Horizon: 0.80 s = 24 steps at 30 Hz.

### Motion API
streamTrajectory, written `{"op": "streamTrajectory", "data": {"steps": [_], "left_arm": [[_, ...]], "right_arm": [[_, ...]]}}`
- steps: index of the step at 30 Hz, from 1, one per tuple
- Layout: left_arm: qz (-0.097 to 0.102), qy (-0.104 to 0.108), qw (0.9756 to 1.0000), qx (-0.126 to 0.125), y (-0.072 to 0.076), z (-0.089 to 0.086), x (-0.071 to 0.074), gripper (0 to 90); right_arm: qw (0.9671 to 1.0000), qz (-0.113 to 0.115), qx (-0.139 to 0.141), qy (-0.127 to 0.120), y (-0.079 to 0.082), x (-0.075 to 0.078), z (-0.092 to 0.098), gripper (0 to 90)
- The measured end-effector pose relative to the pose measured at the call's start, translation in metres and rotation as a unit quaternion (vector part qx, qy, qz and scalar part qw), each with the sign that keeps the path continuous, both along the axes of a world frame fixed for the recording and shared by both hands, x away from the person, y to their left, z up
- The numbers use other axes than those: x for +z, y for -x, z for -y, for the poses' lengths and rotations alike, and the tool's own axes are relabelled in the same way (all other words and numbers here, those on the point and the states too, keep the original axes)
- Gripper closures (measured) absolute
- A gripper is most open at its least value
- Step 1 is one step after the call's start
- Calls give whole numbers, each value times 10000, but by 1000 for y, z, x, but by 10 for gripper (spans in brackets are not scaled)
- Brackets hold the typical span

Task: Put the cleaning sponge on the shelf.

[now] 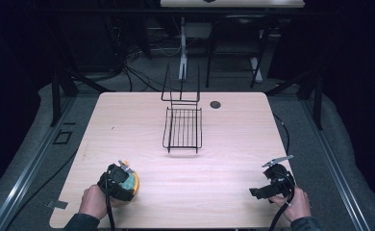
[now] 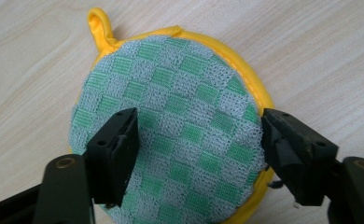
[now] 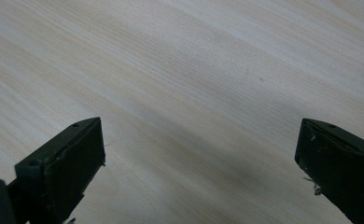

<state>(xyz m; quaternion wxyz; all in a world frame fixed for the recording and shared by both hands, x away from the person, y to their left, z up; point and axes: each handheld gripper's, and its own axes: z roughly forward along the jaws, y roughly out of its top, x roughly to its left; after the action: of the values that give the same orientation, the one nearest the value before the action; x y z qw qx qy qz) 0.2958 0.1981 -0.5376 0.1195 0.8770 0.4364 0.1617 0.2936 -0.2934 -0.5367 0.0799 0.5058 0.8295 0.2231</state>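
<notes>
You have the pot holder (image 1: 129, 182) at seven o'clock on the worktop (image 1: 224, 144), the wire rack (image 1: 182, 126) toward twelve, a round cap (image 1: 215, 104) just right of it.

Pot holder (image 2: 180, 126), near left: green-and-grey checked face, yellow edging and loop. Wire rack (image 1: 183, 127), far centre: black. Table (image 1: 224, 168): pale wood grain. Both grippers' jaws: black.
</notes>
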Motion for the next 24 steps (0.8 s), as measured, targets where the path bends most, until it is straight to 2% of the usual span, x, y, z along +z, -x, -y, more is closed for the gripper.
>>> {"op": "streamTrajectory", "data": {"steps": [4, 6, 10, 15, 24], "left_arm": [[17, 18, 10000, -40, 2, 1, 0, 344], [7, 42, 10000, -74, 3, 1, 0, 413], [-4, 69, 9999, -95, 4, 1, 0, 451], [-8, 124, 9998, -125, 6, 1, 0, 557], [11, 188, 9997, -154, 6, 0, 0, 656]], "right_arm": [[10000, -1, -10, -20, 0, 0, -1, 11], [10000, -11, -18, -23, 0, 0, -1, 12], [10000, -7, 10, 40, 0, -1, 0, 14], [10000, -6, -12, 12, 0, -2, 0, 19], [10000, -26, -43, 1, 0, -2, 0, 31]]}}
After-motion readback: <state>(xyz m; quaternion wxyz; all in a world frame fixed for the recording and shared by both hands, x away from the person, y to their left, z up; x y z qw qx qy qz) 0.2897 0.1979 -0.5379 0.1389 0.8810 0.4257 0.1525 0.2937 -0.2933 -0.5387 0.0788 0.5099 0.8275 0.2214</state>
